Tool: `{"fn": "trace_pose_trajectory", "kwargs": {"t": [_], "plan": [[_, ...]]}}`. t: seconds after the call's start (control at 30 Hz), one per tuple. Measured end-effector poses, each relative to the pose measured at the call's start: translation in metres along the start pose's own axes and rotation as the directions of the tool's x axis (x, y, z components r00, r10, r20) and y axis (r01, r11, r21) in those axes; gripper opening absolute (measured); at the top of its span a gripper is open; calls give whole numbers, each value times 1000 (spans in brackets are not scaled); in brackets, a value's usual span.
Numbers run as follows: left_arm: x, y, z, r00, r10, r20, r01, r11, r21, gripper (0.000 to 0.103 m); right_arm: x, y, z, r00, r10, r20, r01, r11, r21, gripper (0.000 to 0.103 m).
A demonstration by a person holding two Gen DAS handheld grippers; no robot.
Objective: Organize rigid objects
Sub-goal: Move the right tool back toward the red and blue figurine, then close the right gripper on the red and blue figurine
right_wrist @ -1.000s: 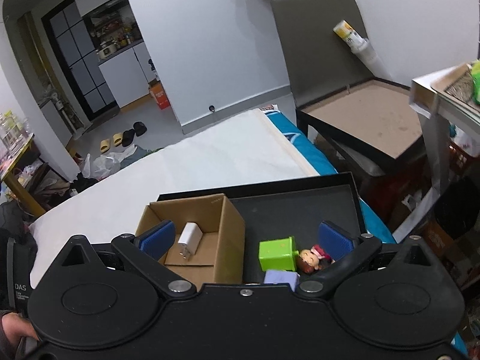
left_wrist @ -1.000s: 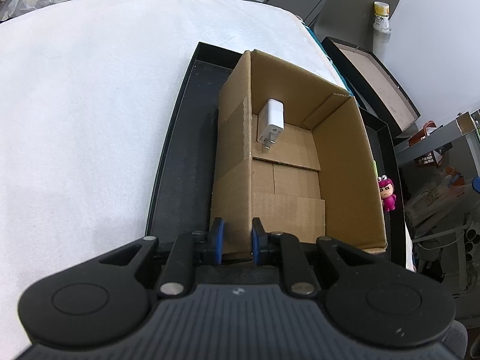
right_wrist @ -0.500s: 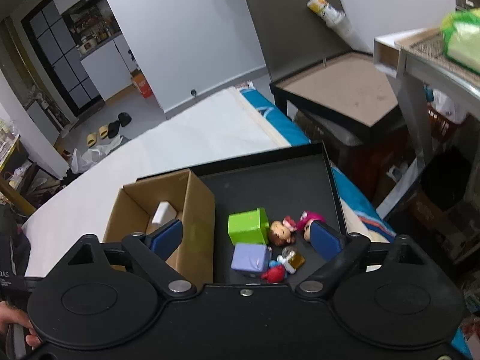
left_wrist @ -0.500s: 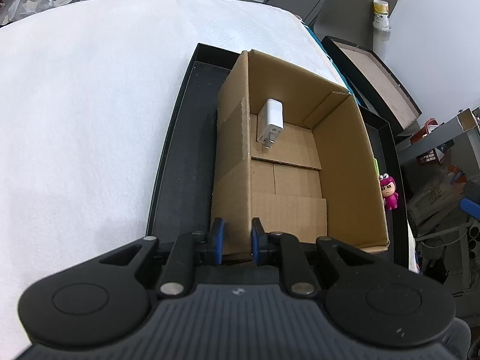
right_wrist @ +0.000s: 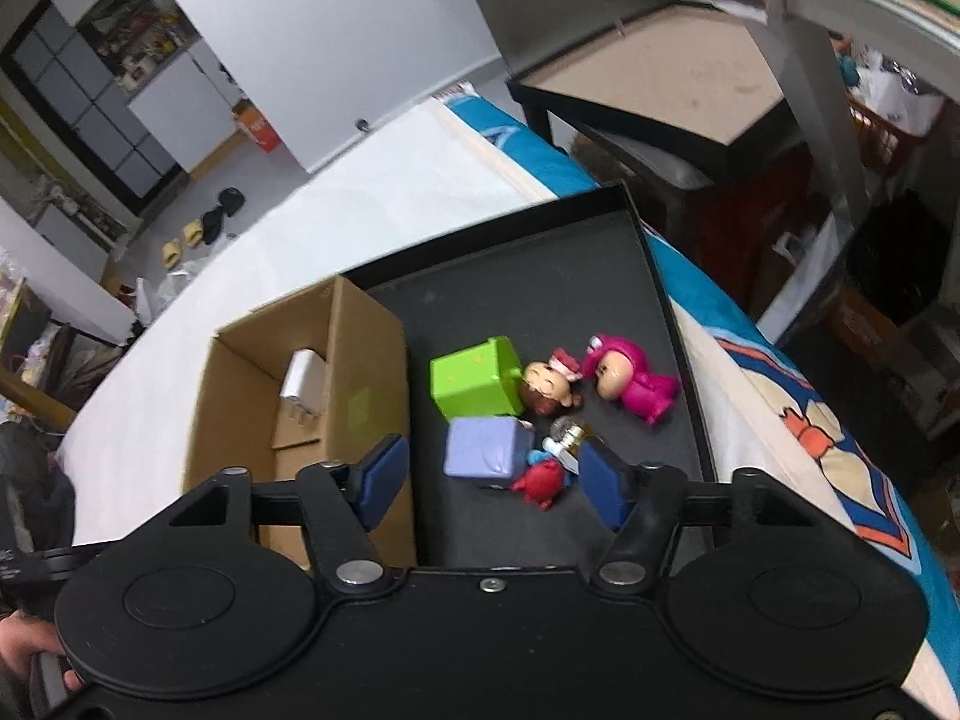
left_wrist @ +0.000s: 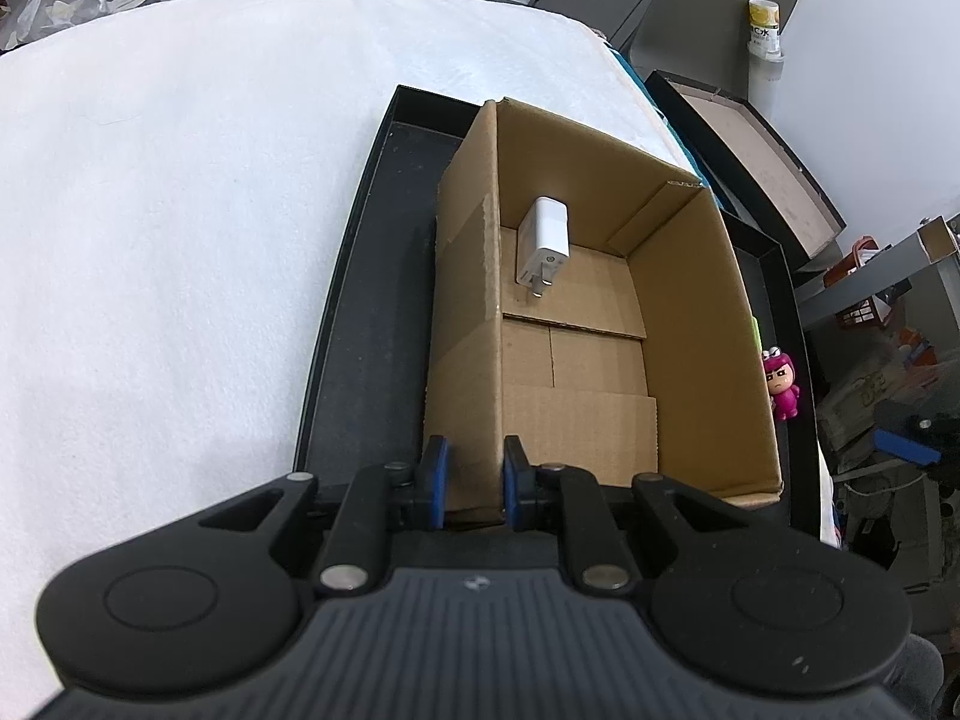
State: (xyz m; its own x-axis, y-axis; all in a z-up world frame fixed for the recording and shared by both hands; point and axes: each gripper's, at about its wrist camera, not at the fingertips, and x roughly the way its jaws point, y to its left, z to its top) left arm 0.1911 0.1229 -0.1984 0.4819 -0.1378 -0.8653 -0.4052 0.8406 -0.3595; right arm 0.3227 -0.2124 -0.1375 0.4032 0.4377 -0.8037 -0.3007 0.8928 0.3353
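A cardboard box point(left_wrist: 690, 312) stands in a black tray point(left_wrist: 372, 324); a white charger point(left_wrist: 543, 249) lies inside it. My left gripper point(left_wrist: 469, 483) is shut on the box's near left corner. In the right wrist view the box point(right_wrist: 360, 360) and charger point(right_wrist: 303, 381) are at the left. Beside them on the tray point(right_wrist: 540, 282) lie a green cube point(right_wrist: 474, 384), a purple cube point(right_wrist: 483, 447), a brown-haired figure point(right_wrist: 549, 387), a pink figure point(right_wrist: 630, 381), a small red figure point(right_wrist: 540, 480) and a small bottle point(right_wrist: 567, 438). My right gripper point(right_wrist: 489, 483) is open and empty, above the purple cube and red figure.
The tray sits on a white sheet point(left_wrist: 180, 180) over a bed. A pink figure point(left_wrist: 780, 387) shows past the box's right wall. A second black box point(right_wrist: 672, 90) and a grey shelf point(right_wrist: 840, 30) stand beyond the bed's right side.
My right gripper has moved forward and down toward the toys, which now lie between its fingers. The left gripper has kept its hold on the box corner.
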Motion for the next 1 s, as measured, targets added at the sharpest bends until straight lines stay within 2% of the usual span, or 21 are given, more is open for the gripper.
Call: {"fn": "trace_pose_trajectory", "kwargs": {"t": [0.13,0.47,0.53,0.83,1.0], "plan": [[0,1,0,1000,-2,0,2,1000,0,17,15,-8,0,999,4,-46,-1,998,66,50],[0,0,1,1000,1,0,-1,1000,8,17,47,-23,0,997,-6,-82,21,982,189,50],[0,-1,0,1000,4,0,-4,1000,11,17,55,-25,1,996,-12,-87,30,978,209,46],[2,-3,1,1000,11,-6,-10,1000,21,17,86,-40,-1,989,-53,-139,88,961,262,44],[5,-4,2,1000,22,-9,-21,1000,21,17,99,-42,-1,984,-76,-159,114,963,245,44]]}}
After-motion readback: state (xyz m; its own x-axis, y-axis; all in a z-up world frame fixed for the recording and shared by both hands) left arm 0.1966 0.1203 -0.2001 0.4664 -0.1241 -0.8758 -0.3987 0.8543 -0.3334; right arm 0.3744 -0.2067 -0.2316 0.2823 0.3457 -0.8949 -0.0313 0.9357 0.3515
